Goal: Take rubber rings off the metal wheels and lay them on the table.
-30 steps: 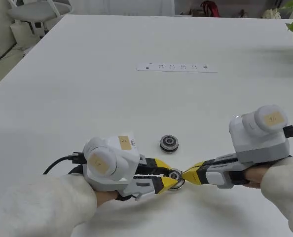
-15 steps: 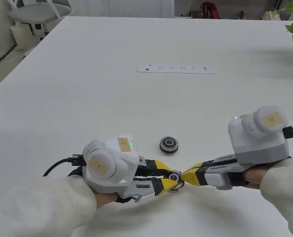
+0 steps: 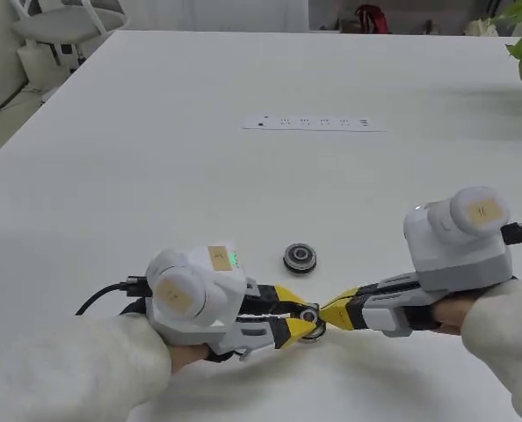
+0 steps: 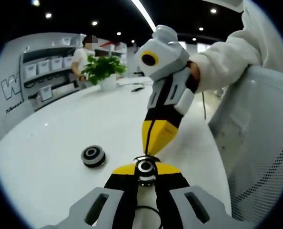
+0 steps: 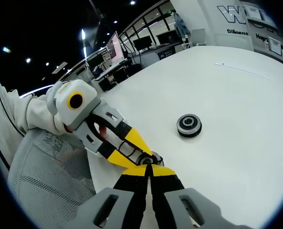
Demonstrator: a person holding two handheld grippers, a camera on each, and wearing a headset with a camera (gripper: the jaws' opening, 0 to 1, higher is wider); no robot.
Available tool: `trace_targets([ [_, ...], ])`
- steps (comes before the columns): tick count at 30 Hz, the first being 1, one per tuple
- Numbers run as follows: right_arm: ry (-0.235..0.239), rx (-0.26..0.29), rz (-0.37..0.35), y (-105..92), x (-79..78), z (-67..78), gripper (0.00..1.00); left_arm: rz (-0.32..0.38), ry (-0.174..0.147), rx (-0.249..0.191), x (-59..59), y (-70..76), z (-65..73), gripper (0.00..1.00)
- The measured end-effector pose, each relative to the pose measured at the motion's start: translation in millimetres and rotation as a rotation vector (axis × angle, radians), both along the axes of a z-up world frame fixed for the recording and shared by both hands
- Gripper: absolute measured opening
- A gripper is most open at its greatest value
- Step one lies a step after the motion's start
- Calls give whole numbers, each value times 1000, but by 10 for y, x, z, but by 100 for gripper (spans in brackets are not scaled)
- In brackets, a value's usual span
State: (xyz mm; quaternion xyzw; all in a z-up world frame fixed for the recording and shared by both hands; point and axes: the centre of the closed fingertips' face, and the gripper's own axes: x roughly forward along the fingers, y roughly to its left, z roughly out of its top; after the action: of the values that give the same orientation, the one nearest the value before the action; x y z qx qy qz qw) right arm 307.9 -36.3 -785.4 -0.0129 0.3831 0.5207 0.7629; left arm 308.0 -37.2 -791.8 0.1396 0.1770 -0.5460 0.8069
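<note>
Jaws of the left gripper [image 4: 145, 171] are clamped tight on a small metal wheel [image 4: 145, 168], one yellow tip on each side of it. Jaws of the right gripper [image 5: 149, 168] are pressed together. Their tips touch the rim of that same wheel, but I cannot tell if they pinch anything there.

From the head view, the two grippers meet tip to tip at the near edge of the white table [image 3: 155, 158]. The left gripper [image 3: 294, 322] comes in from the left and the right gripper [image 3: 328, 315] from the right, with the little wheel [image 3: 311, 316] between them. It is held just above the table top. Fluffy white sleeves [image 3: 68, 365] cover the arms.

A second wheel [image 3: 300, 257] lies flat on the table, a bit farther away than the grippers and apart from them. It has a black rubber ring [image 5: 189, 133] around it.

A white power strip [image 3: 314, 122] lies farther back, near the middle of the table. A chair [image 3: 68, 18] stands past the far left corner.

In the left gripper view, a white pot [image 4: 107, 83] sits at the far end of the table with a green plant [image 4: 101, 68] in it. Behind it are shelves with white bins [image 4: 42, 70]. I cannot tell what is in the bins. A person [image 4: 84, 55] stands back there too.
</note>
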Motion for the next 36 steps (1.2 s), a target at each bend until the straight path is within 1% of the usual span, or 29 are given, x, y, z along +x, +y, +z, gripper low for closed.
trace_targets([
  [6, 0, 7, 4, 13, -7, 20, 0, 0, 0, -1, 0, -3, -2, 14],
  [10, -8, 17, 10, 38, -10, 48, 0, 2, 2, -5, 0, -3, -2, 14],
  [14, -16, 1, 12, 30, -6, 26, 0, 3, 2, -6, -3, -4, -1, 14],
  [16, -9, 6, 9, 33, -8, 33, 0, 3, 4, -8, -5, -4, 0, 14],
  [24, -17, 10, 17, 51, -13, 61, 0, 8, 5, -14, -14, -3, 3, 14],
  [28, -17, 16, 18, 64, -24, 86, 0, 10, 8, -21, -15, -1, 6, 14],
  [30, -19, 20, 22, 77, -35, 103, 0, 13, 15, -24, -16, -2, 7, 14],
  [31, -18, 34, 28, 97, -51, 136, 0, 13, 15, -23, -16, -1, 7, 14],
  [32, -26, 83, 18, 151, -36, 221, 0, 13, 13, -21, -16, -2, 8, 14],
  [33, -18, 46, 20, 114, -43, 197, 0, 13, 13, -21, -16, 0, 9, 14],
  [34, -48, 18, 27, 91, -24, 167, 0, 13, 14, -19, -15, 2, 7, 14],
  [36, -38, 25, 26, 97, -36, 152, 0, 15, 18, -18, -14, 2, 7, 14],
])
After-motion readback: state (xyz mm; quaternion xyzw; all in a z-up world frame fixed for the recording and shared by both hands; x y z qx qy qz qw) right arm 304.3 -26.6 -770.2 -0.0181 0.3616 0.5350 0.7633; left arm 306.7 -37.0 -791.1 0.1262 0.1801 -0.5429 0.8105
